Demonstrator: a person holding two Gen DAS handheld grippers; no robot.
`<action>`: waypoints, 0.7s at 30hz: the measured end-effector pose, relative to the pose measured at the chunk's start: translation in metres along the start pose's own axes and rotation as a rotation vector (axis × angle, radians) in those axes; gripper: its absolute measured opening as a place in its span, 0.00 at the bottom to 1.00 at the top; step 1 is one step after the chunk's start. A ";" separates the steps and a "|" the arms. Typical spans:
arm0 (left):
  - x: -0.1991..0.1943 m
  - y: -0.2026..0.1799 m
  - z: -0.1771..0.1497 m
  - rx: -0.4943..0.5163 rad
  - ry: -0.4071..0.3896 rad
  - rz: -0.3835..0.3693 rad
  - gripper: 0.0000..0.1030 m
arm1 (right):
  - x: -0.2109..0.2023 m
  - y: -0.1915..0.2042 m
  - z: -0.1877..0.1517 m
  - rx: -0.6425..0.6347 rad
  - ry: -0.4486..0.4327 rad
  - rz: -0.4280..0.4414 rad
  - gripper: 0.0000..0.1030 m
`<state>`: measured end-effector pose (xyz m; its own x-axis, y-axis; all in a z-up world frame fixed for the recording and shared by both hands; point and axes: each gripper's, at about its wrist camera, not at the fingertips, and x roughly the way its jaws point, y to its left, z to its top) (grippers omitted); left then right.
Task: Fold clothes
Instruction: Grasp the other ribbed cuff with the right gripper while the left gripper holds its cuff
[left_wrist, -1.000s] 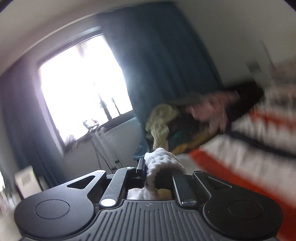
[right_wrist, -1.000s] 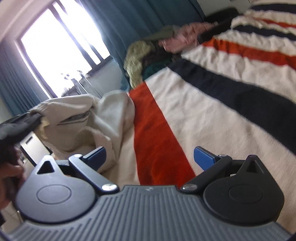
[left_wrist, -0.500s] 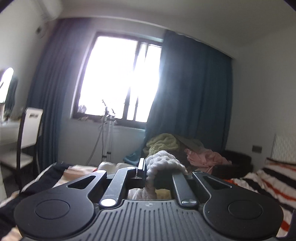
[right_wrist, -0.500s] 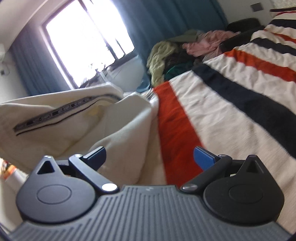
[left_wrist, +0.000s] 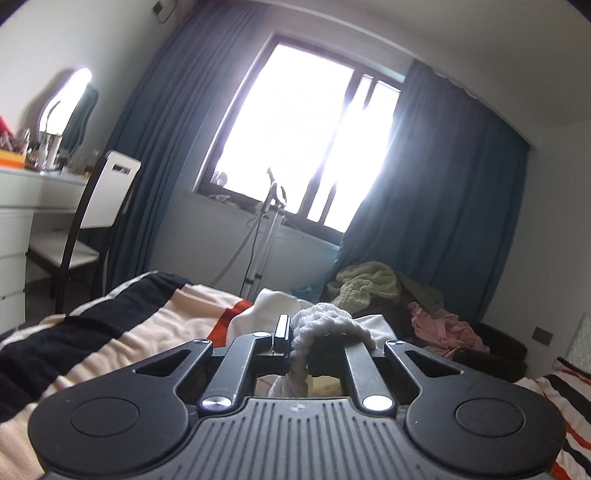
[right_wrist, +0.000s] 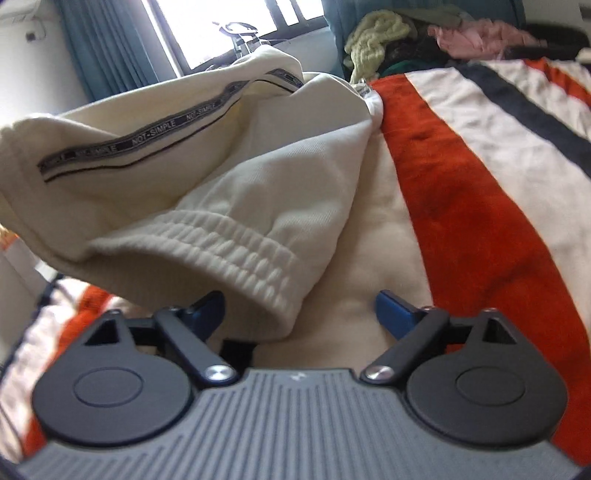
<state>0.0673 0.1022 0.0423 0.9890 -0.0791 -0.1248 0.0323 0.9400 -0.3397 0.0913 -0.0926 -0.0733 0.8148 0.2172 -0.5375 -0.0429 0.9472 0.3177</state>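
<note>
A cream sweatshirt (right_wrist: 229, 177) with a black lettered tape stripe hangs over the striped bed. Its ribbed hem (right_wrist: 240, 258) dips down between the blue pads of my right gripper (right_wrist: 299, 314). Those jaws are closing, and the pads do not press on the cloth. In the left wrist view my left gripper (left_wrist: 291, 332) is shut on a ribbed cream edge of the sweatshirt (left_wrist: 325, 321), bunched over the fingers. The rest of the cream cloth (left_wrist: 273, 306) lies beyond it on the bed.
The bed has a striped cover (right_wrist: 480, 166) in cream, orange and navy. A heap of clothes (left_wrist: 399, 299) lies against the blue curtain at the far side. A chair (left_wrist: 99, 221) and a white dresser (left_wrist: 22, 206) stand at the left, below the window (left_wrist: 295, 140).
My left gripper swung left with the cloth, so the chair and dresser came into view. My right gripper moved in under the sweatshirt hem, and its jaws narrowed.
</note>
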 end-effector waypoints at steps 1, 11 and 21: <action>0.006 0.003 -0.001 -0.012 0.008 0.004 0.08 | 0.004 0.002 -0.001 -0.021 -0.015 -0.016 0.73; 0.030 0.010 -0.006 0.005 0.085 0.030 0.08 | -0.011 0.003 0.018 -0.014 -0.088 -0.021 0.21; 0.045 0.028 -0.037 -0.107 0.451 0.067 0.09 | -0.103 0.025 0.034 -0.299 -0.294 -0.188 0.18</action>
<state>0.1070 0.1128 -0.0068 0.8263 -0.1781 -0.5343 -0.0677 0.9104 -0.4082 0.0263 -0.0997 0.0167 0.9519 -0.0004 -0.3064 -0.0082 0.9996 -0.0266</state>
